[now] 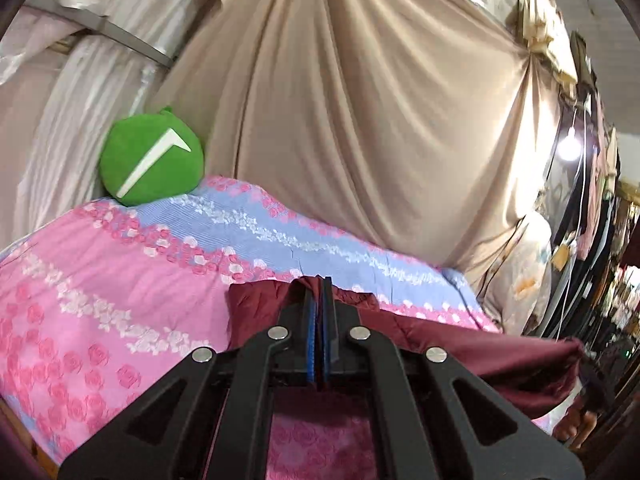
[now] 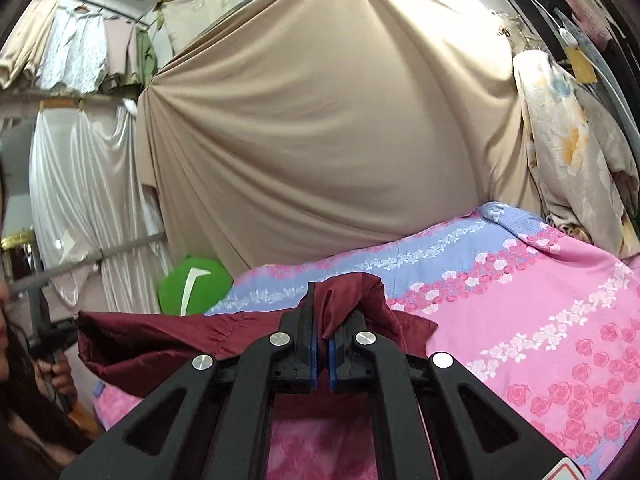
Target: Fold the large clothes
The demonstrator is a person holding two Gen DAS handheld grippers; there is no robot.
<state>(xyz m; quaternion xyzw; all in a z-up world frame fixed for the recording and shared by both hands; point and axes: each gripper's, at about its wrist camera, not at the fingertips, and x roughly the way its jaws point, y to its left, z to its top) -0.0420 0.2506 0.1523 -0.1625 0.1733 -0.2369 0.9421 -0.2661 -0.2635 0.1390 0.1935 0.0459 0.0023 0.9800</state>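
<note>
Both grippers hold the same dark red garment above the bed, which is covered by a pink and blue sheet with roses. The left gripper is clenched on one edge of the cloth, its blue pads pressed together with the fabric between them. The right gripper is also clenched, and a fold of the red cloth stands up between its fingers. The garment stretches from one gripper to the other like a band, and its lower part hangs down under them, out of sight.

The step in hand seems to be to lift the garment and spread it, so that it can be laid flat for the first fold. To do this well, I think both hands should stay at the same height and pull gently apart until the upper edge is straight. The grip should not loosen, because this smooth cloth probably slips easily. The free part of the sheet lies ahead, and the green cushion at the far end is well apart, so there is room to lay the garment down.
</note>
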